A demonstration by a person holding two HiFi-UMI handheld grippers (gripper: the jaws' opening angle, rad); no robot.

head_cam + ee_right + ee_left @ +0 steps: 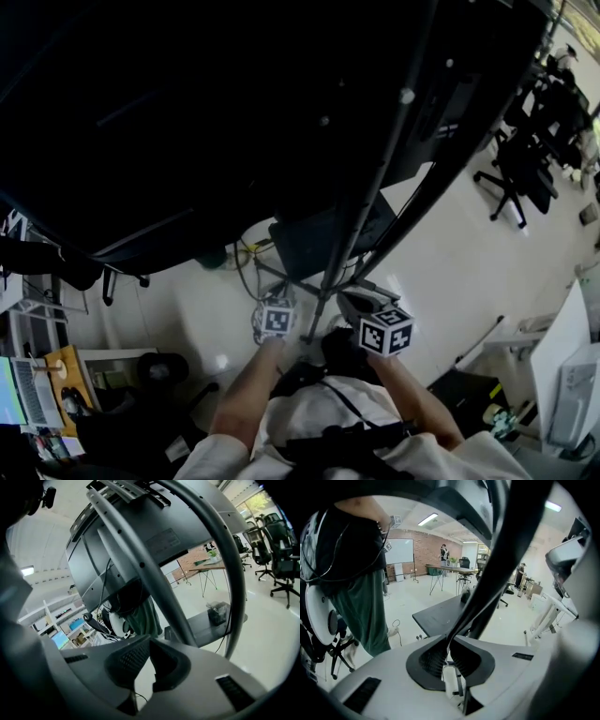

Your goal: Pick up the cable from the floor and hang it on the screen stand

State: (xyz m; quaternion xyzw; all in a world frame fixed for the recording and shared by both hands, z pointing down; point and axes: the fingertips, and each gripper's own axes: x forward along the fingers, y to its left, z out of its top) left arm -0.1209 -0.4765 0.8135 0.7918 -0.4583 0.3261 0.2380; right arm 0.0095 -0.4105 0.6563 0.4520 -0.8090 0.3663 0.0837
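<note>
Cable [241, 274]: thin, dark, lying in loose loops on the floor. It sits just ahead of the left claw [447, 638] and a bit to its left, beside the stand's black base plate [305, 246]. The head view is dim, so I can't pick out ends or a plug.

The left gripper view shows another thin loop [396, 626] on the floor, well off to that claw's left by a person's green trousers [363, 611]. Can't tell if it's the same run.

Left claw: clenched, tips together, with a narrow slot lower down between the pads. A pale grey piece [451, 681] shows through that slot. Can't tell whether it's pinched or just lying behind, or whether the cable is in the grip.

Right claw [149, 641]: clenched shut, nothing between the pads. A thin black lead [228, 620] hangs ahead and to the right of it, alongside the curved upright [234, 573].

Counts:
- 2 claws
- 2 marker cubes: left cube [277, 321], right cube [386, 330]
- 1 screen [187, 122], large and dark, above both claws
- 1 stand [359, 202] with 2 slanted uprights visible, rising ahead of and between the claws
- 1 base plate
- Cable runs on the floor: at least 2, exact number unclear
</note>
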